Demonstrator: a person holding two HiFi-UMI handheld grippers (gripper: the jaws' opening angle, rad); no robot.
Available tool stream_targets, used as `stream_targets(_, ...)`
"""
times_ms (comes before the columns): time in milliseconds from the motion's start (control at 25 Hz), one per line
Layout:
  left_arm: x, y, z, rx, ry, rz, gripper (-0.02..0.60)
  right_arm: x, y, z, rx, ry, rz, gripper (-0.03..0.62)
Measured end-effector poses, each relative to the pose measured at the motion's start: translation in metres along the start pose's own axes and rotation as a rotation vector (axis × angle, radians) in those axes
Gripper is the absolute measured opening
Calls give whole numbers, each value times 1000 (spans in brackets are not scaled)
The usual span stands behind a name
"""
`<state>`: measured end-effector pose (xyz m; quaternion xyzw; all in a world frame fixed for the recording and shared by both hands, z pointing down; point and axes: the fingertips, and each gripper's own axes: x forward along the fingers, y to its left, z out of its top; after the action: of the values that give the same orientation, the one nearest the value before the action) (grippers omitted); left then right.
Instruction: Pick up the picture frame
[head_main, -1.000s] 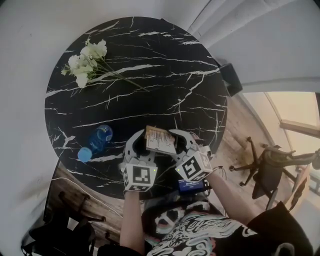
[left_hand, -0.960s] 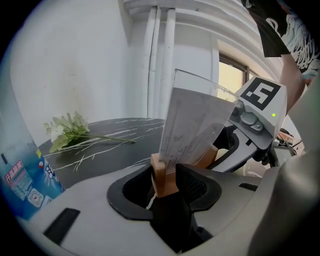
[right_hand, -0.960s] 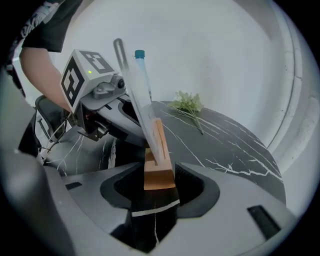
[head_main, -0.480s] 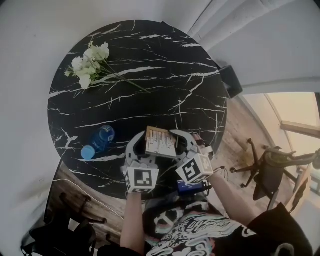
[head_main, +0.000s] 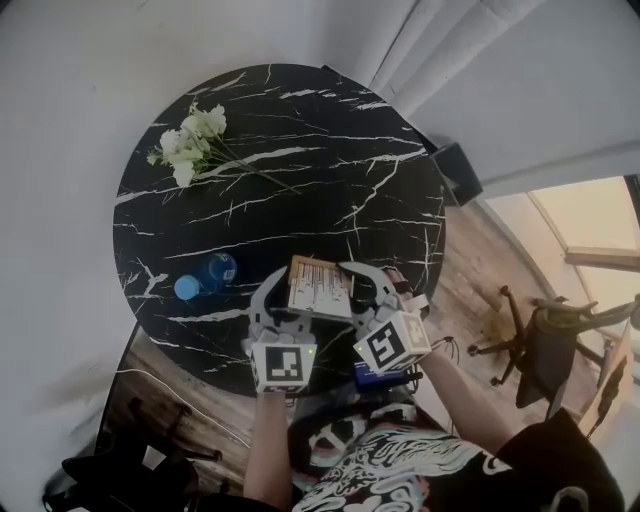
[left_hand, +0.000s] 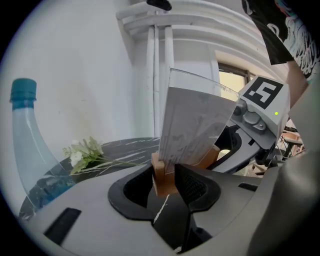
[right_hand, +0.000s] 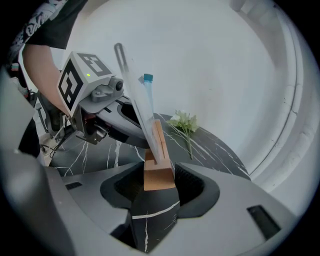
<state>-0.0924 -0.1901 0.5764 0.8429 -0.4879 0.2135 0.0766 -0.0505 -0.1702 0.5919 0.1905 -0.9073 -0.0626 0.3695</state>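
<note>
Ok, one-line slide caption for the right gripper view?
Right gripper shut on the frame by its wooden base; left gripper, jaws just closed further, holds its other end; bottle and flowers behind.

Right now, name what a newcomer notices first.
The clear picture frame on a wooden base, clamped by the left gripper, whose jaws have just been closing, and the right gripper, over the near edge of the round black marble table. Then white flowers far left, and a blue plastic bottle beside the grippers.

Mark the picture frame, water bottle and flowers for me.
picture frame (head_main: 318, 288): head view, middle of its printed panel.
water bottle (head_main: 212, 271): head view, blue body.
flowers (head_main: 190, 142): head view, white blooms.
</note>
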Motion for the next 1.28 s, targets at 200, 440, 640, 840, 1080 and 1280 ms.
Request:
stream_targets(200,-21,-2,25,40,-56,27,147,-22,2,22,-11,-52,-50,183)
stream_targets(440,-40,-10,57,59,-145,58,147,-53,-2,41,-43,-76,-102,183)
stream_targets(640,-55,-21,67,51,-151,63,147,-71,3,49,-43,-92,-123,183)
stream_targets(840,-71,-25,82,62,-208,88,147,-87,8,61,-57,-110,-145,183)
stream_targets(1080,-96,-32,90,85,-228,98,147,-103,23,74,-64,-130,-159,183)
stream_targets(1280,-119,-35,90,92,-231,107,147,-113,40,86,-67,-147,-161,183)
